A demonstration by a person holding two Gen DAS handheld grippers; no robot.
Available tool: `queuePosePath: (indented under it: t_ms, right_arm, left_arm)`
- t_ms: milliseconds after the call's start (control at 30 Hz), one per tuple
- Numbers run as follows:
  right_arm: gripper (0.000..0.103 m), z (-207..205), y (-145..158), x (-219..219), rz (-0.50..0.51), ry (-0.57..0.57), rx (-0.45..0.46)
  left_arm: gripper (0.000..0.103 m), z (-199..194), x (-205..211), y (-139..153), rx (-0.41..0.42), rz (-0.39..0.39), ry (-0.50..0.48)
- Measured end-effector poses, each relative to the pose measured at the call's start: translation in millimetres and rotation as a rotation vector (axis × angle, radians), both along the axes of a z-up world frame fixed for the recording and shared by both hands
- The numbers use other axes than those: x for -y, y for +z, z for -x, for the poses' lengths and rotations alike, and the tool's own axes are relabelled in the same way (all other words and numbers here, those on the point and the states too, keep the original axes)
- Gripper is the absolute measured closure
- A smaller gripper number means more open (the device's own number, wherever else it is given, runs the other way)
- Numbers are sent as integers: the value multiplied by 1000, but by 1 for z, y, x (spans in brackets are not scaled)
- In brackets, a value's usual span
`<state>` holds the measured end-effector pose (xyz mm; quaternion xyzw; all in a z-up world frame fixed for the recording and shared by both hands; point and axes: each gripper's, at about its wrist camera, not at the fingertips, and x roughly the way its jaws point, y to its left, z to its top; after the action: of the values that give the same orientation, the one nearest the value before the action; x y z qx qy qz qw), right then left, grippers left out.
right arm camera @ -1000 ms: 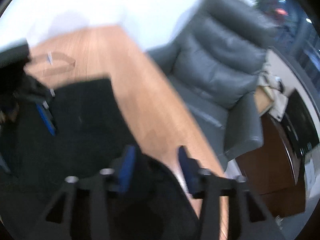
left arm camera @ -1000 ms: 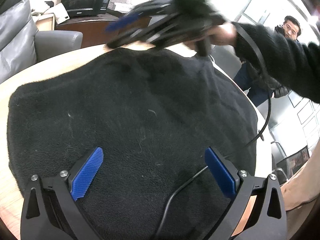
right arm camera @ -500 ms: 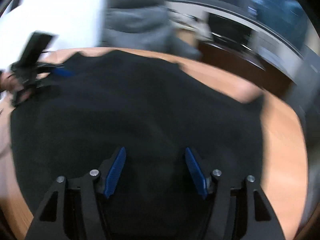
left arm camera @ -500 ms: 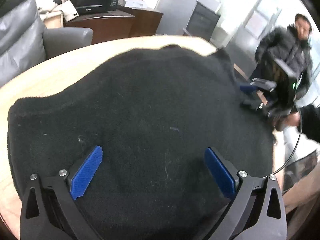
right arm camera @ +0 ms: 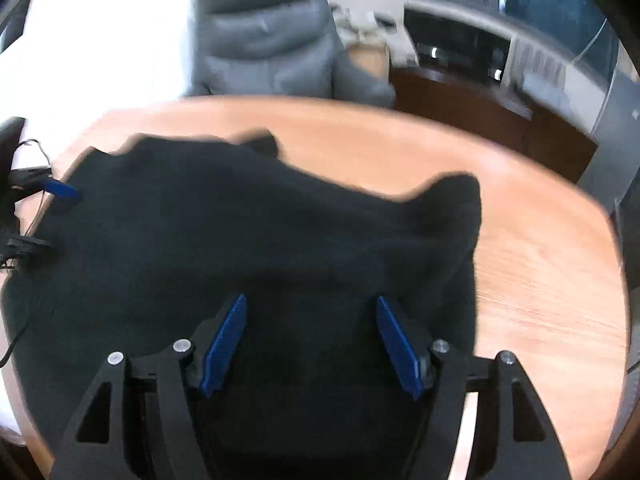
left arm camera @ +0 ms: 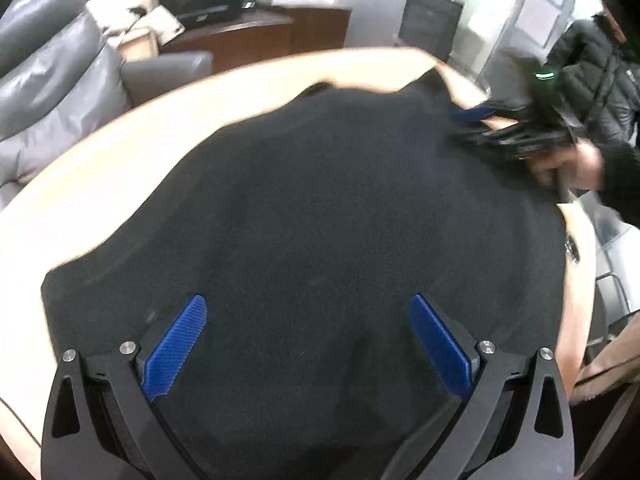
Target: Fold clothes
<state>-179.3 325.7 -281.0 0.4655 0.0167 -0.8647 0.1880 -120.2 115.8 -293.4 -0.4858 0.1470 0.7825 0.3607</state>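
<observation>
A black fleece garment (left arm camera: 320, 220) lies spread over a round wooden table (left arm camera: 100, 168). My left gripper (left arm camera: 308, 312) hovers over its near edge, wide open and empty, blue pads (left arm camera: 176, 344) apart. In the right wrist view the garment (right arm camera: 240, 232) fills the middle, with a raised corner at the right. My right gripper (right arm camera: 310, 320) is open and empty above it. The right gripper also shows in the left wrist view (left arm camera: 476, 114), at the garment's far right edge. The left gripper's blue pad shows at the left of the right wrist view (right arm camera: 60, 188).
A grey leather armchair (right arm camera: 264, 40) stands beyond the table. A dark wooden counter (left arm camera: 240, 40) with a screen lines the back wall. A person in a dark coat (left arm camera: 592, 80) stands at the right. A cable (right arm camera: 32, 152) hangs at the table's left edge.
The right gripper swung from the garment's far edge round to its right side and now faces across it. The left gripper stayed open over the near edge, tilting slightly.
</observation>
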Motion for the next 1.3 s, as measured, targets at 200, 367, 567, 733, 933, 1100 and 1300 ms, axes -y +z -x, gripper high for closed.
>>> queuePosePath:
  t_ms: [200, 367, 567, 733, 933, 1100, 1300]
  right_arm:
    - [31, 50, 1, -69, 8, -176, -33]
    - [31, 6, 41, -81, 134, -155, -101]
    - [30, -133, 75, -72, 251, -130, -125]
    - [30, -221, 78, -124, 236, -191, 24]
    - [30, -276, 62, -179, 225, -233, 147]
    - [30, -243, 22, -152, 326, -155, 144]
    - [29, -211, -27, -128, 464, -196, 192]
  left_arm:
    - [0, 8, -14, -27, 28, 20, 2]
    - [0, 6, -14, -23, 12, 36, -8]
    - [0, -14, -38, 12, -129, 65, -155]
    - [0, -10, -48, 41, -228, 95, -223]
    - [0, -16, 9, 61, -165, 79, -112]
    - [1, -48, 14, 67, -100, 88, -135]
    - [1, -59, -27, 59, -95, 68, -265]
